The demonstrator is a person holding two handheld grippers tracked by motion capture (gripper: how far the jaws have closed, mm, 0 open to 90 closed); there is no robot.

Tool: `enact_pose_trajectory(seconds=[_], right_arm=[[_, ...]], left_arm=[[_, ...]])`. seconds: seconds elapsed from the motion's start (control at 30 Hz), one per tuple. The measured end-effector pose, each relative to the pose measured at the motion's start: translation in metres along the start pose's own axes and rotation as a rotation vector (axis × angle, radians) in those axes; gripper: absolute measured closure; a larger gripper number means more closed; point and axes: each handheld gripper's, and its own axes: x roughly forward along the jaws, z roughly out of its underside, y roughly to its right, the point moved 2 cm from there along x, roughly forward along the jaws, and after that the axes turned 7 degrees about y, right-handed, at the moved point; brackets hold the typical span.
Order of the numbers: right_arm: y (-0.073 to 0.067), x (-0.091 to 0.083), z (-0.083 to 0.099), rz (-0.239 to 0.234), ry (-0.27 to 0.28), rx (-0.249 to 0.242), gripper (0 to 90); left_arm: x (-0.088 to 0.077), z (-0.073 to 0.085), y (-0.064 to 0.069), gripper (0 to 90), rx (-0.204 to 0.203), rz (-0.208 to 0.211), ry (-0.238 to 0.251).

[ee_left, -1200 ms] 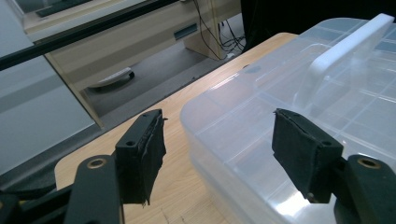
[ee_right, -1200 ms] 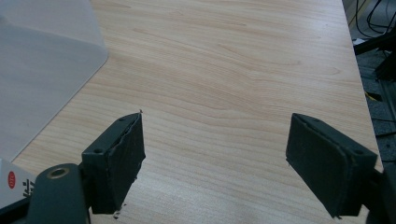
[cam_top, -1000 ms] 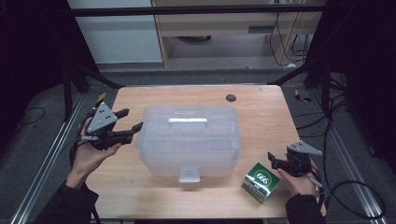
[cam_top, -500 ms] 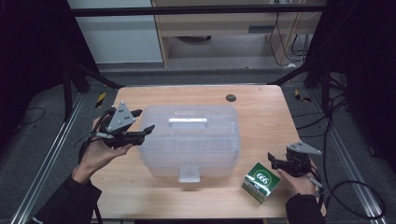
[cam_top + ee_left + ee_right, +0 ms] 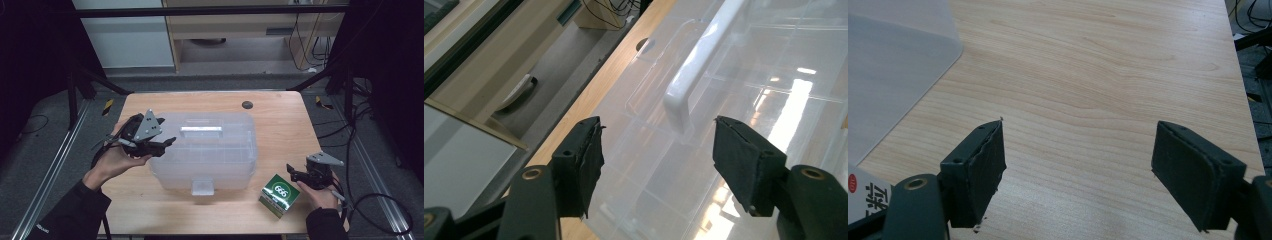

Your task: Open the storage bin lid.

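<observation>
A clear plastic storage box (image 5: 210, 152) with a white lid handle (image 5: 201, 129) stands in the middle of the wooden table. My left gripper (image 5: 167, 144) hovers over the box's left edge, jaws open with nothing between them. In the left gripper view the handle (image 5: 696, 65) lies ahead between the open jaws of my left gripper (image 5: 656, 155), above the lid (image 5: 744, 100). A green and white carton (image 5: 279, 194) sits at the front right. My right gripper (image 5: 295, 175) rests low just right of the carton, open over bare wood (image 5: 1078, 150). The carton's corner (image 5: 863, 192) shows at the lower left of the right gripper view.
A small dark round hole (image 5: 246, 104) marks the table's far side. The table (image 5: 280, 120) has bare wood right of the box and behind it. Black frame posts and cables (image 5: 360, 125) stand around the table. A latch tab (image 5: 202, 187) sticks out from the box's front.
My left gripper has moved right, from beside the box's left wall to over its left edge, rising slightly. The right gripper has stayed put.
</observation>
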Motion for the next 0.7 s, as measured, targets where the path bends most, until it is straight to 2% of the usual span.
enact_pose_trajectory(seconds=[0.27,0.37,0.53,0.63,0.67,0.7], right_arm=[[-0.001,0.000,0.000,-0.005,-0.008,0.005,22.3],[0.000,0.001,0.001,-0.004,-0.008,0.001,22.7],[-0.001,0.001,0.001,-0.007,-0.012,0.006,23.4],[0.000,0.000,0.001,-0.007,-0.014,0.001,25.3],[0.000,0.000,0.001,-0.007,-0.014,0.001,25.3],[0.000,0.000,0.001,-0.010,-0.016,0.001,26.2]], left_arm=[[0.006,-0.009,0.006,35.6,0.060,0.018,-0.034],[0.012,-0.014,0.009,35.7,0.102,0.034,-0.069],[0.019,-0.019,0.013,36.3,0.127,0.054,-0.088],[0.027,-0.023,0.015,38.0,0.161,0.048,-0.102],[0.027,-0.023,0.015,38.4,0.161,0.048,-0.102],[0.031,-0.024,0.016,38.9,0.188,0.051,-0.119]])
